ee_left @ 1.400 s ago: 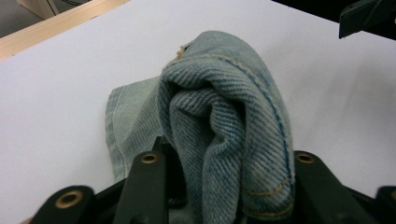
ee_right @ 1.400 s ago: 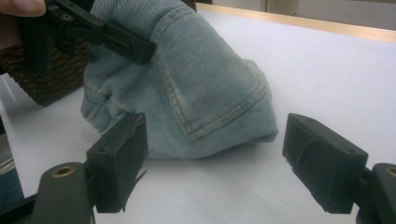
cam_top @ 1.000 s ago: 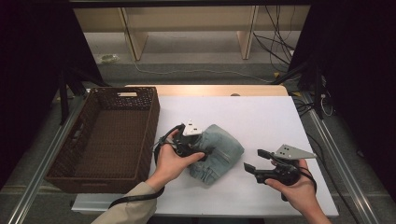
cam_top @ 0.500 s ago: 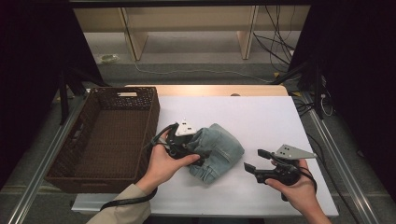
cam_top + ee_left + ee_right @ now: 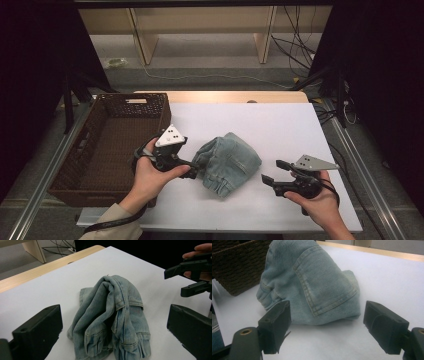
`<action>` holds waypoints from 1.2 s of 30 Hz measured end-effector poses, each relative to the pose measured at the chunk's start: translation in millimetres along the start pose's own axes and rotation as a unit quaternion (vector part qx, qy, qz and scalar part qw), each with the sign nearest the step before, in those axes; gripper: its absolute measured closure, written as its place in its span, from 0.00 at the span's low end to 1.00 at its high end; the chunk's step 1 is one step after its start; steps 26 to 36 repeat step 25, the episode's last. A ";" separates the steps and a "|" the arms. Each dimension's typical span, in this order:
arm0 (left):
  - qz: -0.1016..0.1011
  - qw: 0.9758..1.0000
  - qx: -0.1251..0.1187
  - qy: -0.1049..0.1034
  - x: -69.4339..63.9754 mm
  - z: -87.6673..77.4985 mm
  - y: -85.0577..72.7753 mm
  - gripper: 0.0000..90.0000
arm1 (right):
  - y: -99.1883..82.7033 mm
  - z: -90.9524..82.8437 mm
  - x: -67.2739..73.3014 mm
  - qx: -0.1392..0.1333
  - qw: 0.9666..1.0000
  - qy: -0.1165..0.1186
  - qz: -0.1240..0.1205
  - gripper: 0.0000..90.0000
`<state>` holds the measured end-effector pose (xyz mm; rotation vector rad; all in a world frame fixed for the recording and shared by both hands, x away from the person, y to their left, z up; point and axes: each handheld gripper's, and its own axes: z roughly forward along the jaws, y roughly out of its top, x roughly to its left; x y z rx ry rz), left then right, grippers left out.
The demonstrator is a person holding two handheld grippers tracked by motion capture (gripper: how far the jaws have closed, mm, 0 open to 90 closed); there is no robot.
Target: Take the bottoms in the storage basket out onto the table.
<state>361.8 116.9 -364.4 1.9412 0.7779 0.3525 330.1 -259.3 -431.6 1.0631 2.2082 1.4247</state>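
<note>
Jaws off jeans (image 5: 227,162) (left, opened)

jeans (image 5: 229,162): faded denim cloth, stitched; basket (image 5: 120,140): rough woven wicker; table (image 5: 280,130): smooth matt white

A white table top (image 5: 280,125) fills the working area, with a pale wooden strip (image 5: 225,96) along its far edge. Beyond it lies grey floor (image 5: 210,60), brightly lit, with two light wooden furniture legs (image 5: 143,37) standing on it (a shelf unit, apparently). Loose cables (image 5: 295,45) trail over the floor at the far right. Dark curtains (image 5: 380,75) close both sides. Metal rails (image 5: 360,170) flank the table.
</note>
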 end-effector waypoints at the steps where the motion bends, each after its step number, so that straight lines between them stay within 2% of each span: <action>1: 0.001 1.000 0.001 0.001 0.5 -1.5 -0.7 0.00 | 0.0 0.1 0.0 0.000 1.000 0.000 0.000 0.26; 13: -0.012 1.000 -0.010 0.019 17.2 -32.0 -13.1 0.00 | -0.3 0.6 -0.2 0.003 1.000 -0.001 0.000 0.26; 18: -0.013 1.000 -0.013 0.017 21.1 -39.5 -18.9 0.01 | -0.5 0.4 -1.3 0.004 1.000 -0.003 -0.001 0.26; 36: -0.015 1.000 -0.010 0.016 22.0 -37.5 -22.1 0.01 | -1.0 0.7 -3.6 0.004 1.000 -0.007 0.004 0.26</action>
